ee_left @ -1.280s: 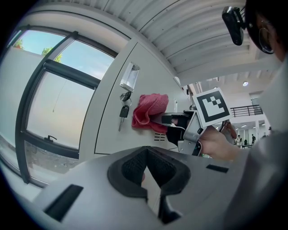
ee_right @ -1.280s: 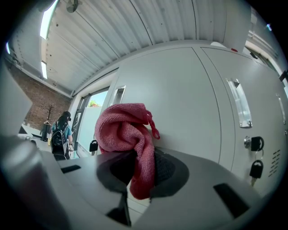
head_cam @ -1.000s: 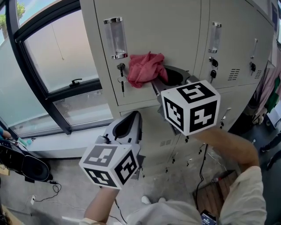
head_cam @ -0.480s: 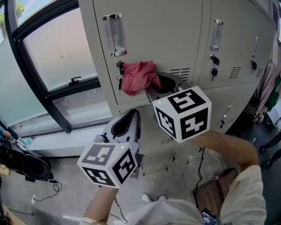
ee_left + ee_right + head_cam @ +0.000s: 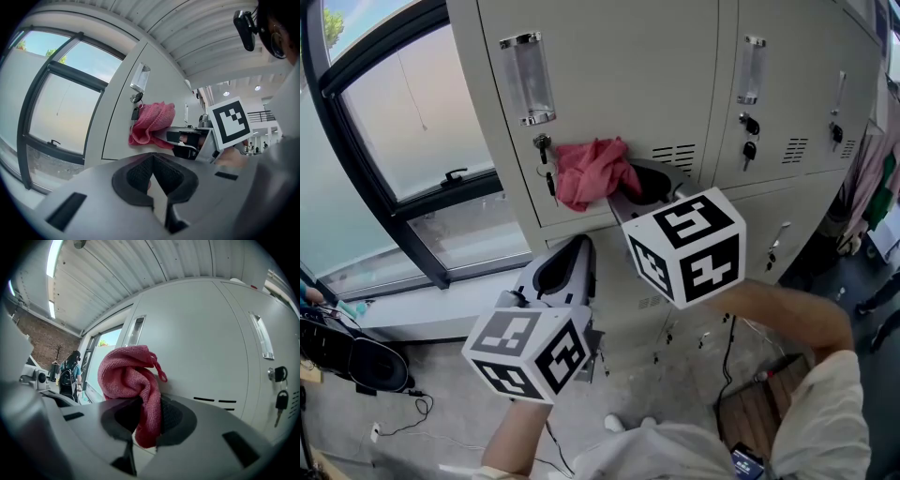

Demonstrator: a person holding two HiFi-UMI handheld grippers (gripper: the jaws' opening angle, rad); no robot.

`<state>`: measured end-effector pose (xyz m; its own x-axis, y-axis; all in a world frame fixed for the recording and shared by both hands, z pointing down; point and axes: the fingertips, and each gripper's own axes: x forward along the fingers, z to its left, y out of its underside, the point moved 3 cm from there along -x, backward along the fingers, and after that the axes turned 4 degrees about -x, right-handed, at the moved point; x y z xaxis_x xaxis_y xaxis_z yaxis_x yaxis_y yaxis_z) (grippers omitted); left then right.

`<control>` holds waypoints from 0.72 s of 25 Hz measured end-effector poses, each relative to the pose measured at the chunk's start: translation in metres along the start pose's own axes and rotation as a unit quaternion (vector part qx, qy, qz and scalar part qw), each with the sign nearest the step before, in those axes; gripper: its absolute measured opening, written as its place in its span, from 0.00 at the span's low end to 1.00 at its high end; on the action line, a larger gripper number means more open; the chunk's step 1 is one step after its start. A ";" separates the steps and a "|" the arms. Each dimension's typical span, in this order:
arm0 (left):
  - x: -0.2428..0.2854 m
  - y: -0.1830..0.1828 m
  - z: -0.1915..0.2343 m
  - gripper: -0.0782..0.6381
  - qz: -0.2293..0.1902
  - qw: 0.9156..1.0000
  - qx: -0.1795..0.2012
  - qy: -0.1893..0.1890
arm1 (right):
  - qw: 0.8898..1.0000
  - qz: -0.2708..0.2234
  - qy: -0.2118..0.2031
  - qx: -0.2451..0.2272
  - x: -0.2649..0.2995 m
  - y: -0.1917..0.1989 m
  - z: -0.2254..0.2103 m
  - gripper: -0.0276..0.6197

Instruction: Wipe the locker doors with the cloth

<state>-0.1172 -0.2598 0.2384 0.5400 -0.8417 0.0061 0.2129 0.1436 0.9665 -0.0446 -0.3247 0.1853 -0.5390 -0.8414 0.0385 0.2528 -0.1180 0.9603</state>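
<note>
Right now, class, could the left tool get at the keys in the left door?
Probably yes: the left tool is empty and below the keys, with nothing between. The cloth in the right tool sits just beside them.

window (image 5: 394,131): dark frame | keys (image 5: 750,152): hanging from locks | person (image 5: 68,376): wearing backpack

Light: bright daylight — from window (image 5: 412,127) | Focus: sharp | Edges: gripper views fisheye-warped, dark corners
</note>
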 end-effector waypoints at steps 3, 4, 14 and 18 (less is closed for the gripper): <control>0.004 0.000 -0.004 0.11 0.001 1.000 0.000 0.005 | 1.000 0.002 0.010 0.001 -0.005 0.002 -0.010 0.16; 0.005 0.000 -0.005 0.11 0.002 1.000 0.001 0.007 | 1.000 0.003 0.014 0.001 -0.007 0.003 -0.014 0.16; 0.017 0.004 -0.021 0.11 0.009 1.000 0.006 0.025 | 0.998 0.016 0.052 0.008 -0.026 0.018 -0.051 0.16; 0.020 0.005 -0.027 0.11 0.012 0.999 0.007 0.030 | 0.997 0.022 0.069 0.011 -0.035 0.025 -0.066 0.16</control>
<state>-0.0833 -0.2621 0.2367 0.5923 -0.8056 0.0139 0.1891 0.1558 0.9695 0.0334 -0.3333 0.1893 -0.4114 -0.9104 0.0429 0.2544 -0.0695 0.9646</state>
